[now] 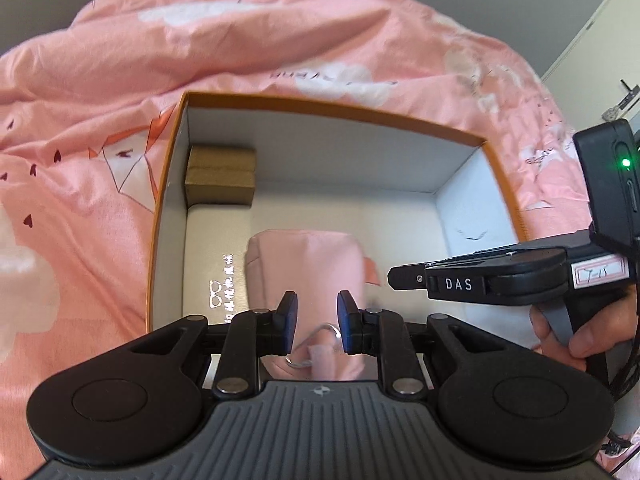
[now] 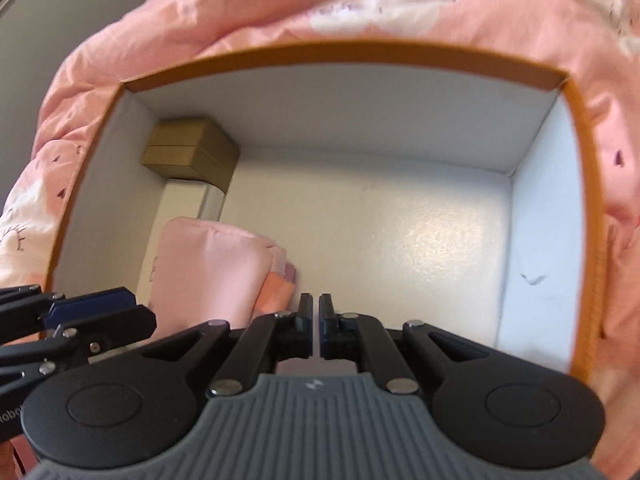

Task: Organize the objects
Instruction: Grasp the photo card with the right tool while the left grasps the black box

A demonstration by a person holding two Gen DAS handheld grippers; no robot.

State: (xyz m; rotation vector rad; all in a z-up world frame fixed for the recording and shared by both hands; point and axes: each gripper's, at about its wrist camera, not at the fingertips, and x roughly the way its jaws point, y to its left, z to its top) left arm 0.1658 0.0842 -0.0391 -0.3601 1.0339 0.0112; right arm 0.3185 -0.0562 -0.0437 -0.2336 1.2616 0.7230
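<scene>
Our left gripper (image 1: 317,326), jaws apart, straddles the pouch (image 1: 306,264); our right gripper (image 2: 315,326), jaws together, faces the box's (image 2: 576,128) bare floor.

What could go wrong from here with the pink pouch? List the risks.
1. The left gripper is open around the pink pouch; its metal ring sits between the fingers and might snag one.
2. The right gripper, shut and empty, hangs close beside the pouch inside the orange-rimmed box; the two tools could bump.
</scene>
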